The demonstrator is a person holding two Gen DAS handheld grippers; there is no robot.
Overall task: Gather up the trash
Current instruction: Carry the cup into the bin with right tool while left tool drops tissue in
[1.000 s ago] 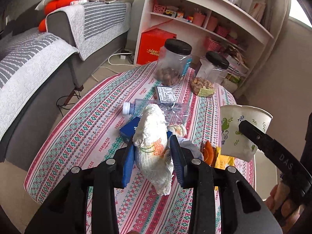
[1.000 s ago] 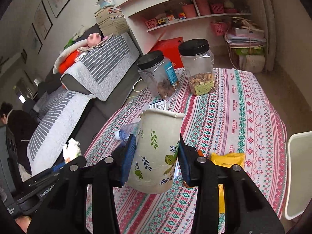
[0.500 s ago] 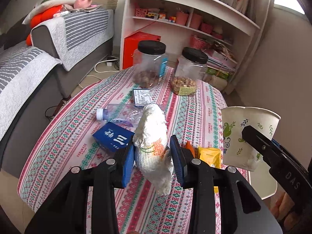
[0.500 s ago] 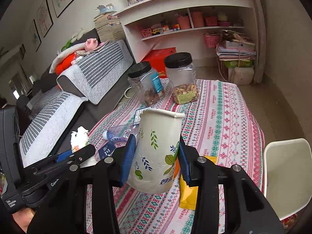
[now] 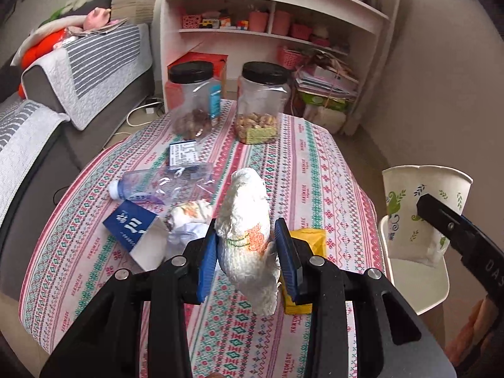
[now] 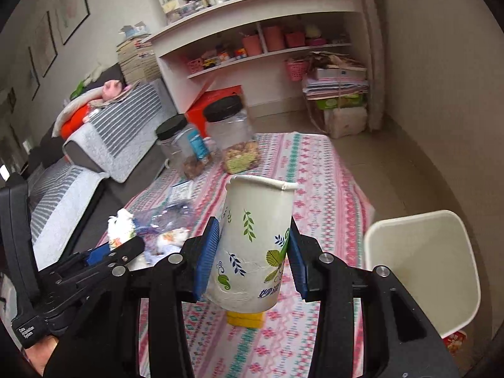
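Note:
My left gripper (image 5: 245, 252) is shut on a crumpled white paper towel (image 5: 247, 220) and holds it above the table. My right gripper (image 6: 252, 258) is shut on a dented paper cup with leaf print (image 6: 255, 239); the cup also shows at the right of the left wrist view (image 5: 415, 211). On the patterned tablecloth (image 5: 315, 163) lie a crushed clear plastic bottle (image 5: 163, 182), a blue carton (image 5: 132, 223), another crumpled tissue (image 5: 189, 214) and a yellow wrapper (image 5: 307, 242). A white bin (image 6: 422, 267) stands beside the table at the right.
Two clear jars with black lids (image 5: 192, 100) (image 5: 261, 104) stand at the table's far side, a small printed card (image 5: 182, 152) near them. A grey sofa (image 5: 63, 94) is on the left, white shelves (image 5: 267, 15) behind.
Both grippers have risen and pulled back from the table with their loads. The right gripper has swung towards the white bin, which now shows larger.

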